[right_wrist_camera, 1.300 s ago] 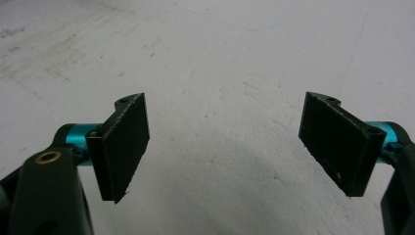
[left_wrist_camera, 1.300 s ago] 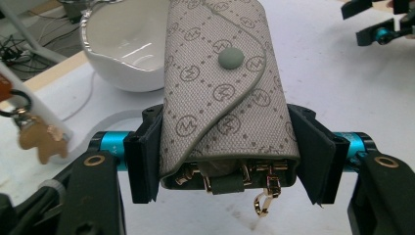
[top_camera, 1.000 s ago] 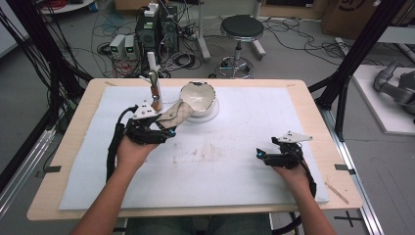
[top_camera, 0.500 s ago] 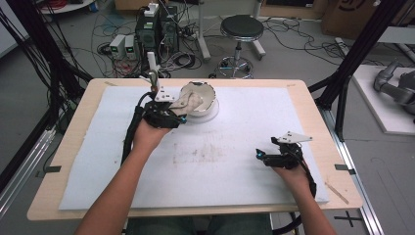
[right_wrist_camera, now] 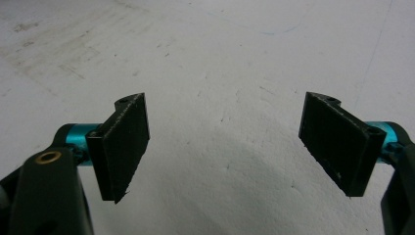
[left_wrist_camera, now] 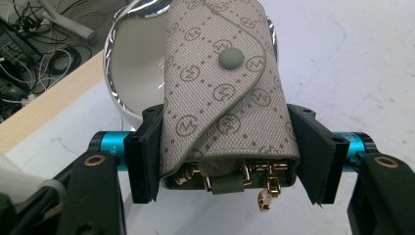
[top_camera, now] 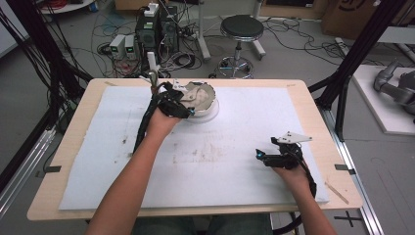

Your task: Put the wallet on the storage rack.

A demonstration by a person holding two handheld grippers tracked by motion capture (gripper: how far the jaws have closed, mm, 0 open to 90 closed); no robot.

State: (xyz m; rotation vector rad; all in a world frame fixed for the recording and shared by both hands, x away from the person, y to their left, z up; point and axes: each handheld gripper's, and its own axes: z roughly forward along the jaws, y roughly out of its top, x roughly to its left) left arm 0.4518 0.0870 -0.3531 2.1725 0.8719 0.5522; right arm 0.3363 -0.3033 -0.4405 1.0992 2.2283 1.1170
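The left gripper has its two black fingers pressed on both sides of a small grey key pouch. The pouch has a round pattern, a flap and a grey snap button. Little gold hooks hang out of the end nearest the camera, low between the fingers. The far end of the pouch sticks out past the fingertips and lies over a shiny white bowl. The bowl sits just ahead of the fingers, a bit to their left in the left gripper view.

From above, the left gripper is at the bowl, far up the white surface.

The right gripper has its fingers spread wide, with nothing between them. Below them is bare white surface. From above, this gripper rests low on the surface, well apart from the pouch and bowl.
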